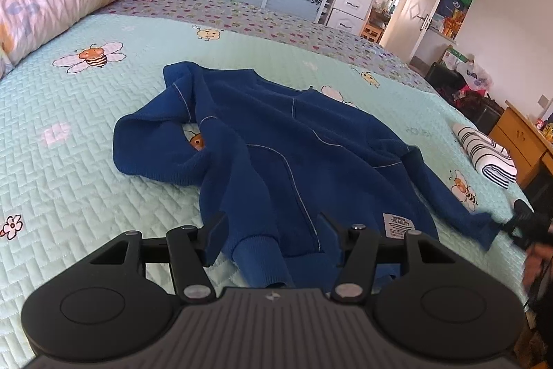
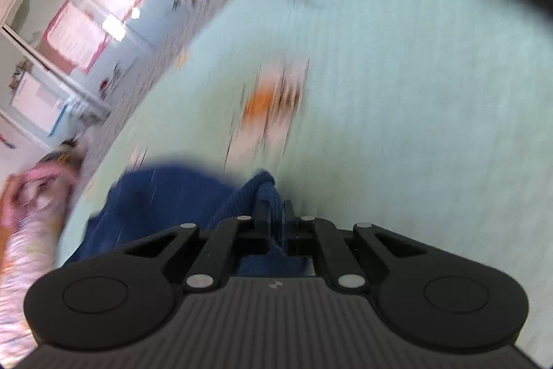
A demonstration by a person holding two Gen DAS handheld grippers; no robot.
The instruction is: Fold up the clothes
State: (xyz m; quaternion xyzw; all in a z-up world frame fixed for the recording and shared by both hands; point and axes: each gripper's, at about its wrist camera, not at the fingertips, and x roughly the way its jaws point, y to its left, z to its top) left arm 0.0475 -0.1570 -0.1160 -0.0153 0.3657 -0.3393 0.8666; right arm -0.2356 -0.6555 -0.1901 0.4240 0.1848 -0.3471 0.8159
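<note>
Mint quilted bedspread (image 1: 86,140) with bee prints across the bed. Blue hooded sweatshirt (image 1: 276,144) spread flat mid-bed, hood at the far left, hem and white label nearest the left wrist camera. Folded black-and-white striped garment (image 1: 487,154) near the bed's right edge, well apart. Left gripper (image 1: 273,230) above the hem, jaws standing wide, one ribbed cuff between them but untouched. Right gripper (image 2: 275,213) blurred, jaws pinched tight on a blue sleeve end (image 2: 266,185).
</note>
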